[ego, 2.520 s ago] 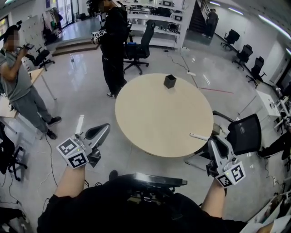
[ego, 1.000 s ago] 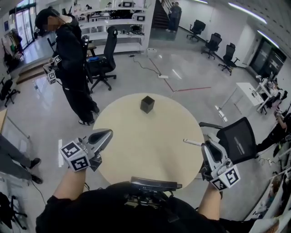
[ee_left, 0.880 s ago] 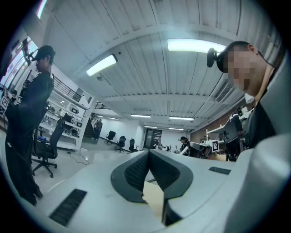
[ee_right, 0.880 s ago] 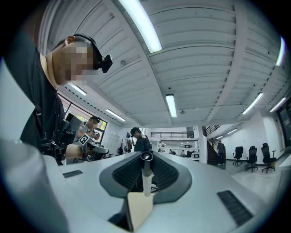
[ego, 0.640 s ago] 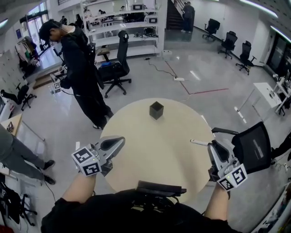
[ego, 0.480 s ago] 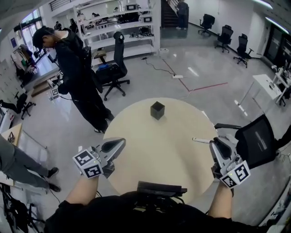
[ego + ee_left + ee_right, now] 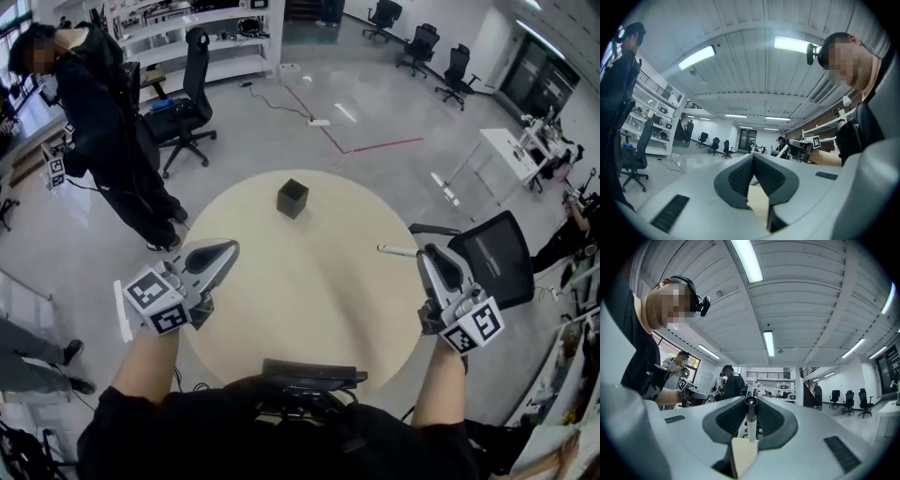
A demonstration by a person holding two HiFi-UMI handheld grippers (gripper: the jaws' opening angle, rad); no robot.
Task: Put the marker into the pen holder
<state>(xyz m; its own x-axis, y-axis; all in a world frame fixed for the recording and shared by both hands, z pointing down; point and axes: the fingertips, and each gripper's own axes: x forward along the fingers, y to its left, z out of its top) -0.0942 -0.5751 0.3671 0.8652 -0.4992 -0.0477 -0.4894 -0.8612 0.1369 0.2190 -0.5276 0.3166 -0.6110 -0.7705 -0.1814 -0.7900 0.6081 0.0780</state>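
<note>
A black square pen holder (image 7: 292,199) stands on the far part of the round beige table (image 7: 309,281). My right gripper (image 7: 430,256) hovers over the table's right edge, shut on a white marker (image 7: 397,250) that sticks out to the left. In the right gripper view the marker (image 7: 750,420) stands upright between the closed jaws, its dark end toward the camera. My left gripper (image 7: 225,249) hangs over the table's left edge, jaws shut with nothing between them. In the left gripper view the left gripper (image 7: 753,164) points at the ceiling and the room.
A black office chair (image 7: 487,256) stands just right of the table. A person in black (image 7: 103,112) stands on the floor at the far left, beside another black chair (image 7: 183,103). A white desk (image 7: 506,155) and more chairs sit at the back right.
The head view has swung, so the table and holder sit more to the left and farther off. Both grippers keep their pose; the right one still holds the marker.
</note>
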